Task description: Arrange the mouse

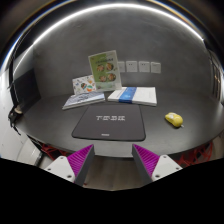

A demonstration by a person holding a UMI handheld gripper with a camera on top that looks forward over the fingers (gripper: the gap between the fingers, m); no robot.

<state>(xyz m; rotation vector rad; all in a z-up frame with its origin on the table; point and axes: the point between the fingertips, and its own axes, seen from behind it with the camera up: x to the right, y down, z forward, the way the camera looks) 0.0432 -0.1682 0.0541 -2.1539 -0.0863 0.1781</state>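
A small yellow mouse (174, 119) lies on the dark table (55, 120), to the right of a black mouse mat (109, 124) with white lettering. My gripper (112, 158) is open and empty, hovering above the table's near edge. Its pink-padded fingers (82, 159) stand wide apart just short of the mat's front edge. The mouse is well ahead and to the right of the right finger (147, 158).
Beyond the mat lie a picture book (84, 99) and a blue-and-white book (134, 95). A green leaflet (103, 66) stands upright behind them against the wall. A dark cable (14, 120) hangs at the table's left side.
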